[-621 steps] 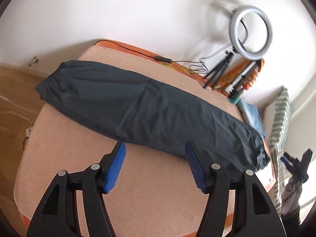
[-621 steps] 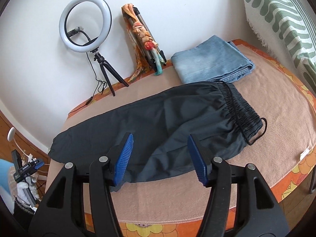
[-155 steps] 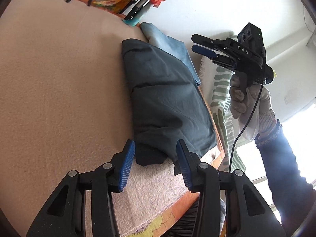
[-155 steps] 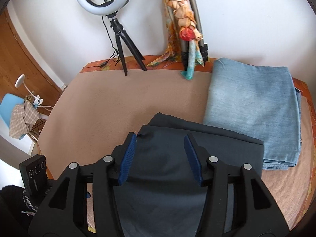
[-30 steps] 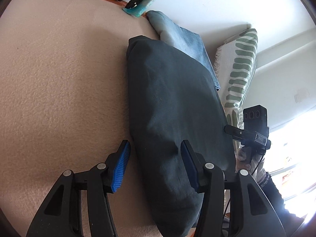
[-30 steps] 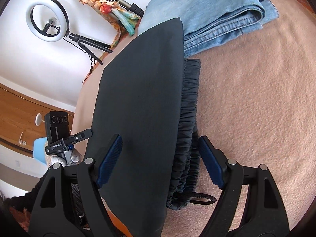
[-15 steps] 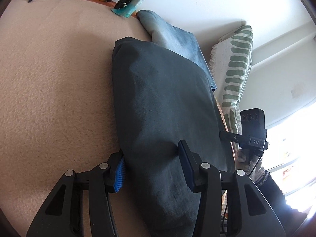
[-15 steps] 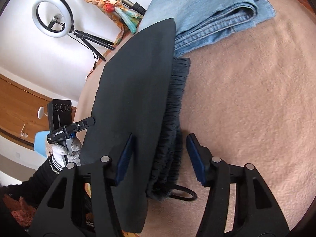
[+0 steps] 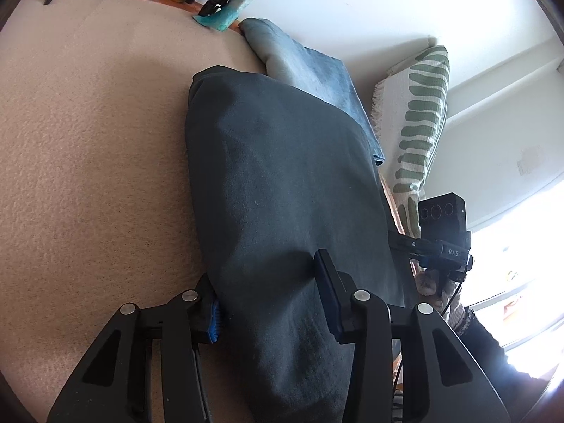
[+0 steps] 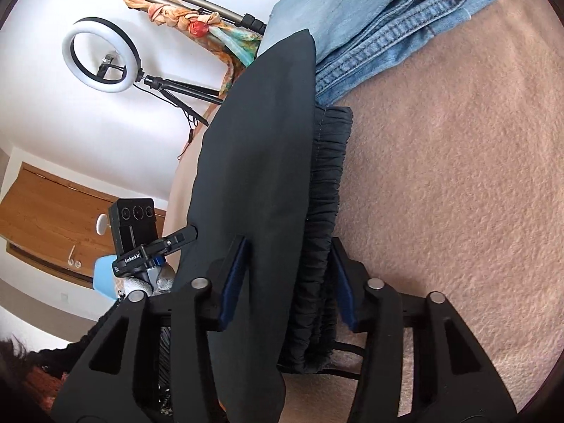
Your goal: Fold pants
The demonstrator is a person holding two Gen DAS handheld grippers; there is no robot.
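The dark grey pants (image 9: 282, 183) lie folded into a thick bundle on the beige blanket (image 9: 88, 162). My left gripper (image 9: 268, 289) is shut on the bundle's near left side, with one pad under the fabric and one on top. My right gripper (image 10: 289, 275) is shut on the other side of the pants (image 10: 261, 162), over the gathered elastic waistband (image 10: 324, 204). Each gripper shows in the other's view: the right one (image 9: 440, 239) past the bundle's right edge, the left one (image 10: 141, 239) past its left edge.
Folded blue jeans (image 10: 380, 24) lie just beyond the pants, touching them; they also show in the left wrist view (image 9: 310, 74). A ring light on a tripod (image 10: 102, 60) and a scarf-wrapped stand (image 10: 197, 17) are at the wall. A green-striped pillow (image 9: 419, 116) stands to the right.
Both grippers have slid onto the two sides of the folded bundle and closed on it. The right jaws narrowed from wide open around the waistband.
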